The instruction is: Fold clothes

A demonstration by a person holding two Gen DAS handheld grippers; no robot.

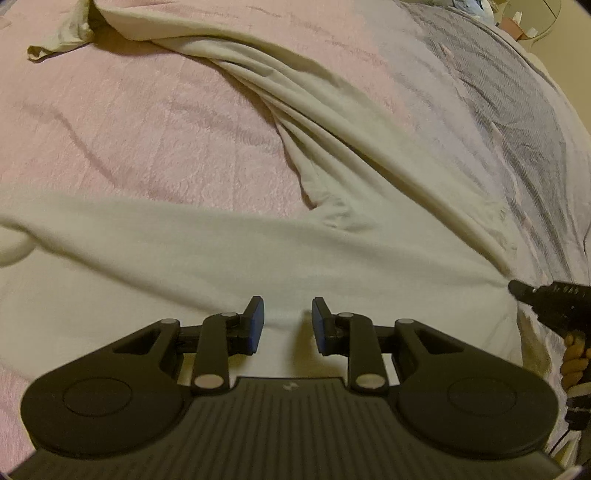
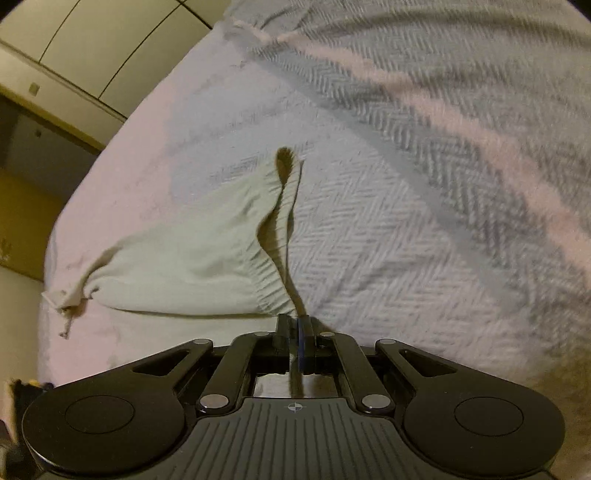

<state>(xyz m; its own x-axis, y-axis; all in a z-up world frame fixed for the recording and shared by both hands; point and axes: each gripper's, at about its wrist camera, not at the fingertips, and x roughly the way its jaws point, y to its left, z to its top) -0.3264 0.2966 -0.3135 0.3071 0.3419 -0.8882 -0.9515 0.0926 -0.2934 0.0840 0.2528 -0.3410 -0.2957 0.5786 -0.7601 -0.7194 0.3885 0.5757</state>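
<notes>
A pale cream garment lies spread across the bed, with a long leg or sleeve running to the far left. My left gripper hovers open just above the near part of the cloth, nothing between its blue pads. At the right edge of the left wrist view the right gripper pinches the garment's edge, a hand behind it. In the right wrist view my right gripper is shut on the elastic waistband of the garment, which stretches away to the left.
A pink bedspread covers the bed, with a grey herringbone blanket on the right side. The bed's edge drops to the floor at the left of the right wrist view, with cupboard doors beyond. A round white object sits far right.
</notes>
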